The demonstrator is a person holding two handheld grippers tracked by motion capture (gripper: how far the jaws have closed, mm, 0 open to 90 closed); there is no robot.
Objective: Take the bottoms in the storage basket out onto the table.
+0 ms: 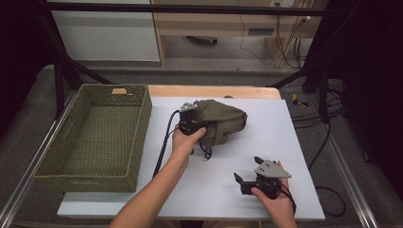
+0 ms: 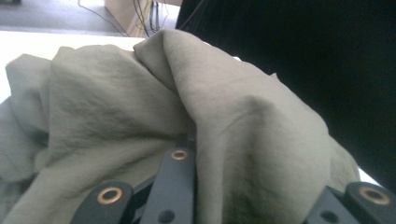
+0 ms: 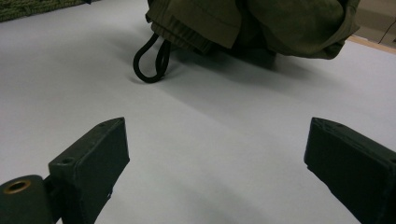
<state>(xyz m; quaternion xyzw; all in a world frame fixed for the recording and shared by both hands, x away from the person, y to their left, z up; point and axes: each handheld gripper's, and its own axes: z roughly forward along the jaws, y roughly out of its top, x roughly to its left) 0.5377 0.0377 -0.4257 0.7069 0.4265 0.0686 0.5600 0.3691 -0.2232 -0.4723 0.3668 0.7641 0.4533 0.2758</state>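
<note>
An olive-green garment [image 1: 223, 121] lies bunched at the middle of the white table [image 1: 275, 137]. My left gripper [image 1: 196, 124] is pushed into its left side and shut on a fold of it. In the left gripper view the cloth [image 2: 140, 107] drapes over the black fingers [image 2: 175, 182] and hides their tips. A black drawstring loop [image 3: 152, 63] hangs from the garment's hem onto the table. My right gripper [image 1: 247, 168] rests at the front right, apart from the garment. Its jaws stand wide open over bare table [image 3: 217, 140] with nothing between them.
A green woven basket [image 1: 140, 133] stands along the table's left side, with nothing in it. Black cables trail from both grippers. A wooden edge [image 1: 214, 90] borders the table's far side, with dark frame bars beyond it.
</note>
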